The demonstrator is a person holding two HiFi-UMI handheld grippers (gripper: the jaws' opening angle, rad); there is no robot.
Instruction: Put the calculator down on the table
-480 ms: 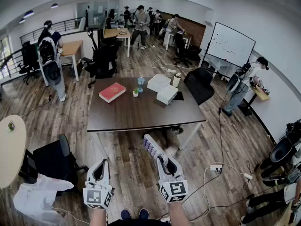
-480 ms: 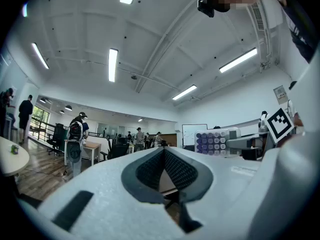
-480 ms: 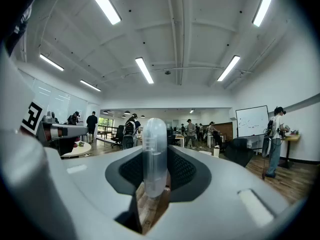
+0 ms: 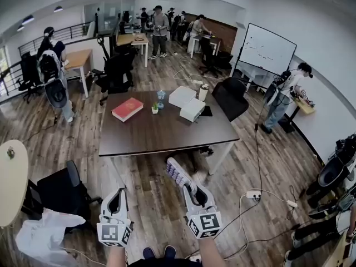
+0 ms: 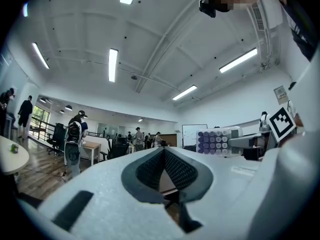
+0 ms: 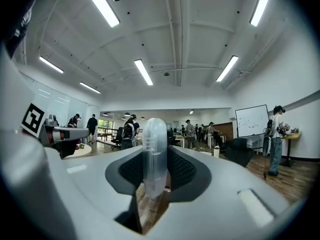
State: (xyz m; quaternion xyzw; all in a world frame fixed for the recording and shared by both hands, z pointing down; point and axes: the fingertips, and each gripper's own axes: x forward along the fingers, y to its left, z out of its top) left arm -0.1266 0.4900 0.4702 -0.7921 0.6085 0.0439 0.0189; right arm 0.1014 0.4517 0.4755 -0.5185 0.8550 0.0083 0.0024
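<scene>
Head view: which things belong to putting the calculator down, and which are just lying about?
Job in hand: calculator, right gripper holding it, table.
Lying about: red book, white boxes, small plant.

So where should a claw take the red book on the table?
Probably across its thickness at the end nearest the table's left edge, coming in low from that side: the red book lies flat and closed, likely too wide to span from above.
</scene>
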